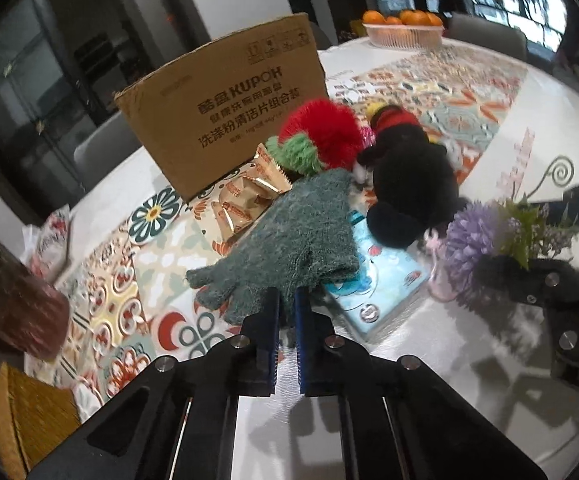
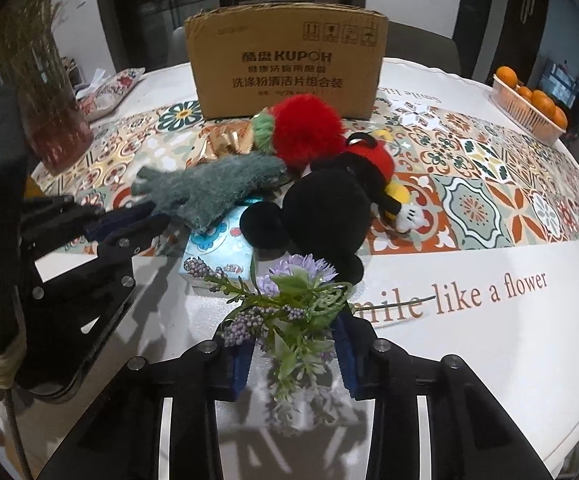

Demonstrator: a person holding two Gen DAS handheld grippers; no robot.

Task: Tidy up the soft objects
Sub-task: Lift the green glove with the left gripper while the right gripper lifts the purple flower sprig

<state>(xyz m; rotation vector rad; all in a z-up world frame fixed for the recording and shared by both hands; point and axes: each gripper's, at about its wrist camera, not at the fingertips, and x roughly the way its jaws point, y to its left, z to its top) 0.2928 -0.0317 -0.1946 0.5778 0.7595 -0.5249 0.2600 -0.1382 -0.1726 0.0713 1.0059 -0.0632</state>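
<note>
My left gripper [image 1: 287, 300] is shut on the cuff of a teal knitted glove [image 1: 289, 240], which drapes over a blue tissue pack [image 1: 373, 280]; the glove also shows in the right wrist view [image 2: 209, 188]. A red and green fluffy plush [image 1: 317, 136] and a black mouse doll [image 1: 409, 188] lie behind it, in front of a cardboard box [image 1: 229, 112]. My right gripper [image 2: 295, 344] is open, its jaws on either side of a purple artificial flower sprig [image 2: 289, 300] lying on the table.
Gold snack packets [image 1: 245, 200] lie beside the box. A basket of oranges [image 2: 529, 100] stands at the far right. A vase of dried stems [image 2: 57, 128] and a tissue pouch [image 2: 109, 88] stand at the left. A patterned runner [image 2: 489, 192] crosses the white tablecloth.
</note>
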